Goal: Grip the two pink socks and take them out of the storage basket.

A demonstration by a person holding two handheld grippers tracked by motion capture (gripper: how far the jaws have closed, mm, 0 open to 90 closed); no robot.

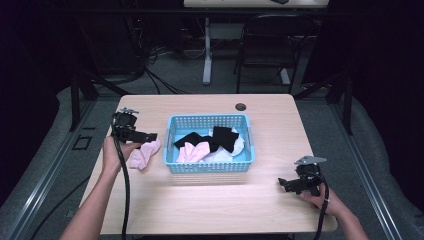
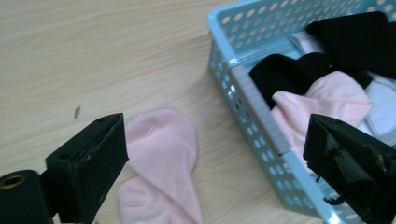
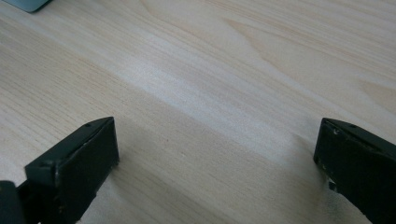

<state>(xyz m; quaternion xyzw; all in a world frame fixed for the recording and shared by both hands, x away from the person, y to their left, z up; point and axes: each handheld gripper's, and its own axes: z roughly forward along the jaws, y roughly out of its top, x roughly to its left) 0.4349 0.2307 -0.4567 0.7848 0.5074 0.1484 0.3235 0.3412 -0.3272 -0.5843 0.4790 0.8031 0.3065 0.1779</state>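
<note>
A light blue plastic basket [image 1: 210,166] stands mid-table holding black socks [image 1: 224,136], a pink sock [image 1: 192,152] and white cloth [image 1: 235,146]. A pair of pink socks [image 1: 145,154] lies on the table just left of the basket. My left gripper [image 1: 149,136] hovers above those socks, open, with nothing between its jaws; in the left gripper view the pink socks [image 2: 161,161] and the basket wall [image 2: 252,112] lie below. My right gripper [image 1: 284,183] is at the table's front right, open over bare wood [image 3: 205,93].
The wooden table [image 1: 210,210] has a round cable hole [image 1: 241,106] at its back edge. A black chair [image 1: 267,45] and a table leg [image 1: 206,50] stand beyond it. Dark cables trail from both grippers towards the front edge.
</note>
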